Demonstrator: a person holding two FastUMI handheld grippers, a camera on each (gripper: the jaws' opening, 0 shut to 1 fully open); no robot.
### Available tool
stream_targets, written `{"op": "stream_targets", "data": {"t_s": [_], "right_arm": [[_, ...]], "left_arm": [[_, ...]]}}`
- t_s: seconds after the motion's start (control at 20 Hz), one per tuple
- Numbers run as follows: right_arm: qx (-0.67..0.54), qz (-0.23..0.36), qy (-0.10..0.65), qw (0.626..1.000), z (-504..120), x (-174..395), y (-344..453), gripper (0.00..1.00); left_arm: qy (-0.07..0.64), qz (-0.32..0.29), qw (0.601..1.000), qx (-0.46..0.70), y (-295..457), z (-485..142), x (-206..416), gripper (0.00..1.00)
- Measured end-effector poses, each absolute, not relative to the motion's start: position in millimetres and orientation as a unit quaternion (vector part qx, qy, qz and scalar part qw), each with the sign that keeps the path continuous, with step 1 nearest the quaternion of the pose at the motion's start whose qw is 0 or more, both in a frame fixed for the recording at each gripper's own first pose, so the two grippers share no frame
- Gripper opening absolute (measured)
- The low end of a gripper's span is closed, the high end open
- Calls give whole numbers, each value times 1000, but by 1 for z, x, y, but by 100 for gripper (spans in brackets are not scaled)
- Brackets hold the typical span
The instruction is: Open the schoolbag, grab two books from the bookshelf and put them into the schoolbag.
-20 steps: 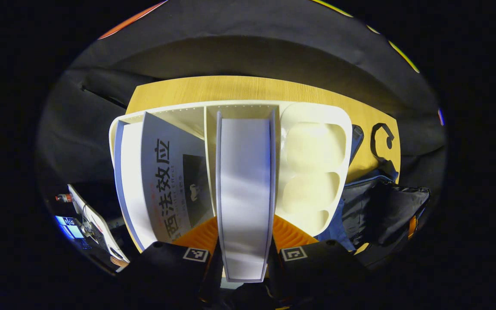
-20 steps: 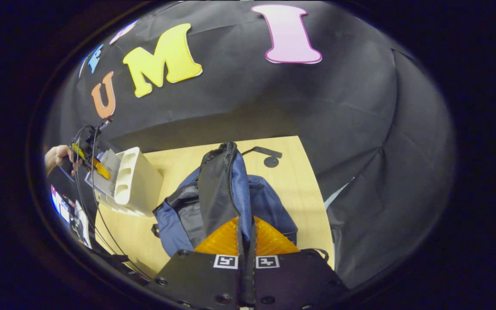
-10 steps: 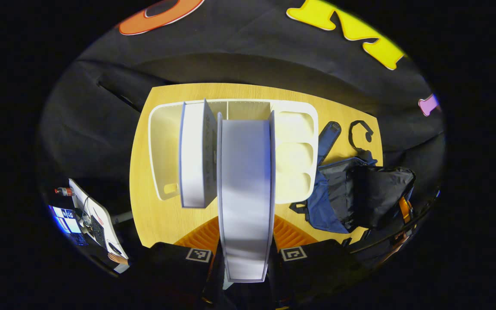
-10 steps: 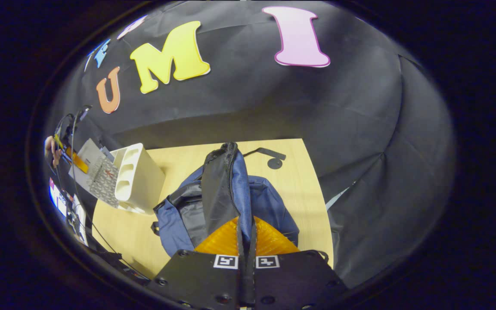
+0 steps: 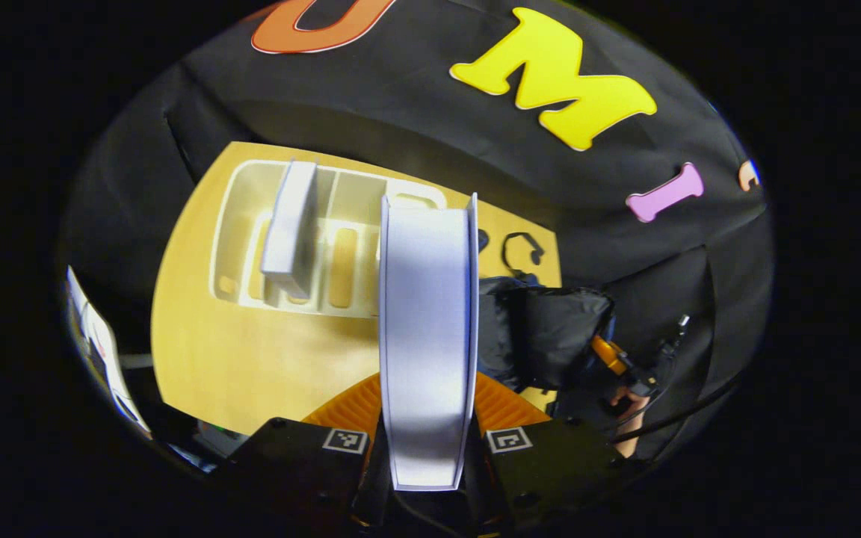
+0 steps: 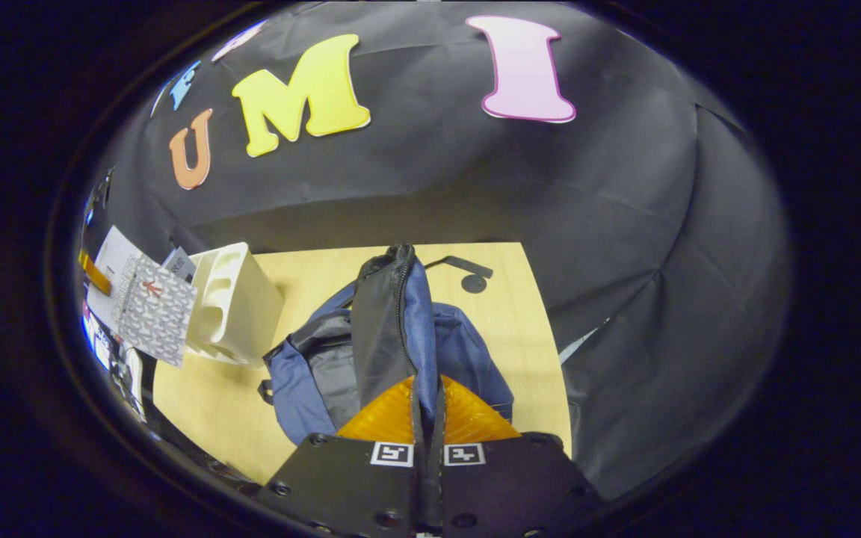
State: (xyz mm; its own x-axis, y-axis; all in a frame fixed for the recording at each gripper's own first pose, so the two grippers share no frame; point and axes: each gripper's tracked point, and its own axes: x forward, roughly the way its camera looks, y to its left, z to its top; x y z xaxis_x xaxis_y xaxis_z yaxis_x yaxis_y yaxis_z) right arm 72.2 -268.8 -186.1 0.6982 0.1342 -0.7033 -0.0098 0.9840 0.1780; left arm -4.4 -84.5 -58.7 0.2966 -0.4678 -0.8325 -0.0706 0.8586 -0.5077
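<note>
The left hand-held gripper (image 5: 428,448) is clamped on a thick white-paged book (image 5: 427,336) with a pale cover, fore-edge up, lifted above the wooden surface (image 5: 251,359), probably for carrying to the bag at 3 o'clock. Beyond, at 11 o'clock, the cream plastic bookshelf (image 5: 251,217) holds a second pale book (image 5: 290,228). The right hand-held gripper (image 6: 428,448) pinches the blue-and-black fabric schoolbag (image 6: 393,329) by its zipper edge, seemingly to hold the mouth open. No readable writing on either book.
</note>
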Motion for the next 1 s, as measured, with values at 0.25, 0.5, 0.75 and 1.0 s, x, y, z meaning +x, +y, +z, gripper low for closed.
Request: {"op": "stream_targets", "data": {"t_s": [0.25,0.5,0.75,1.0], "right_arm": [[74,33,376,923,-186,70,-269,0],[75,34,366,927,-184,69,-269,0],[89,30,357,929,-178,68,-274,0],[93,24,362,927,-182,69,-283,0]], "left_arm": [[530,-183,773,-296,-174,-86,-14,44],[529,-201,761,-316,-262,-150,-23,43],[546,-180,745,-339,-306,-214,-17,44],[548,-213,707,-393,-343,-253,-17,44]]}}
